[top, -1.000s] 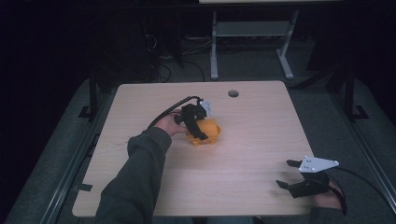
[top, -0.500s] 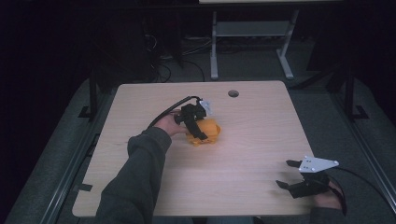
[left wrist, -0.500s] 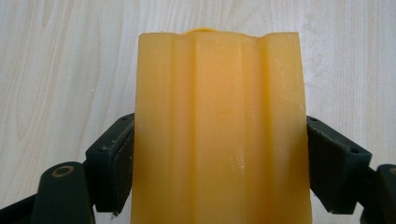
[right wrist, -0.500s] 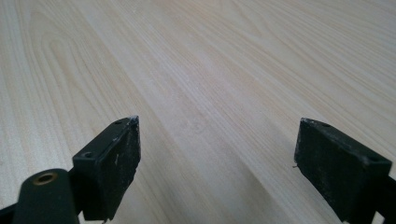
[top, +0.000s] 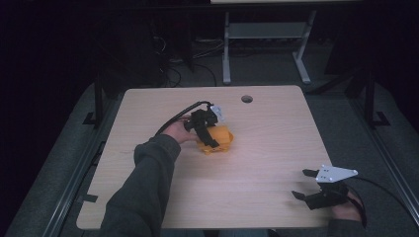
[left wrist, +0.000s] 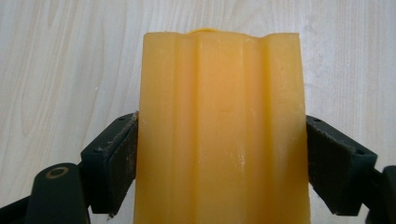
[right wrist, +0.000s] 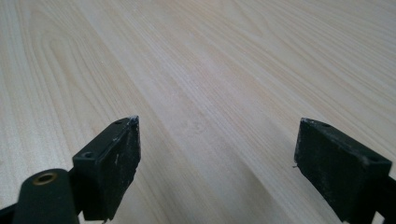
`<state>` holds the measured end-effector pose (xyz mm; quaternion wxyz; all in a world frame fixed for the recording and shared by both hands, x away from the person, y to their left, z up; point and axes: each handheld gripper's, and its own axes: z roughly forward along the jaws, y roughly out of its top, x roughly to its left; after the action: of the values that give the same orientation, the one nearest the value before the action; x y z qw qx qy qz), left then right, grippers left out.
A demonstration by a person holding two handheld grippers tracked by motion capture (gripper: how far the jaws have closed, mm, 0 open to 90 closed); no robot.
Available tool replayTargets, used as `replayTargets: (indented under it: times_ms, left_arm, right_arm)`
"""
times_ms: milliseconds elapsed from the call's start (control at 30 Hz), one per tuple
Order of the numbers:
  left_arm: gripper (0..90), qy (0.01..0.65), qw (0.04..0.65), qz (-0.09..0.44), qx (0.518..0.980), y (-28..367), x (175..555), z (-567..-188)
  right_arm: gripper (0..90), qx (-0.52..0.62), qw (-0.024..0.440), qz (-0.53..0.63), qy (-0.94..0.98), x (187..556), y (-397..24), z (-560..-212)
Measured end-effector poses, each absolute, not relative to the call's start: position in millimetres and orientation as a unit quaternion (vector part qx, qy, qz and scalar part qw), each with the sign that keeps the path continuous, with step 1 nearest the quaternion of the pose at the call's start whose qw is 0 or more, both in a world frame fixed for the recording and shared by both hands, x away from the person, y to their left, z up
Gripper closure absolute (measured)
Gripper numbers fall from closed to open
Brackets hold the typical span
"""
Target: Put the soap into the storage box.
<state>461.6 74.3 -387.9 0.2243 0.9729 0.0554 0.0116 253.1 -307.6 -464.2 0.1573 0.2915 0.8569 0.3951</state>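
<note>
yellow block unmoved, left gripper still clamped.

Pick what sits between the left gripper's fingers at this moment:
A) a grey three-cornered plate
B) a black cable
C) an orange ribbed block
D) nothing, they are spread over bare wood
C: in the left gripper view both fingers press against the sides of the orange ribbed block, and the high view shows the left gripper on that block at mid-table.
</note>
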Motion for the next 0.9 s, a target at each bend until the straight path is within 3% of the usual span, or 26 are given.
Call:
replayTargets:
  times_ms: [900]
  left_arm:
    - [18.8,0.059,0.229,0.04,0.971,89,449,-363]
  right_arm:
    - [14.0,0.29,0.157,0.393,0.858,253,-306,-464]
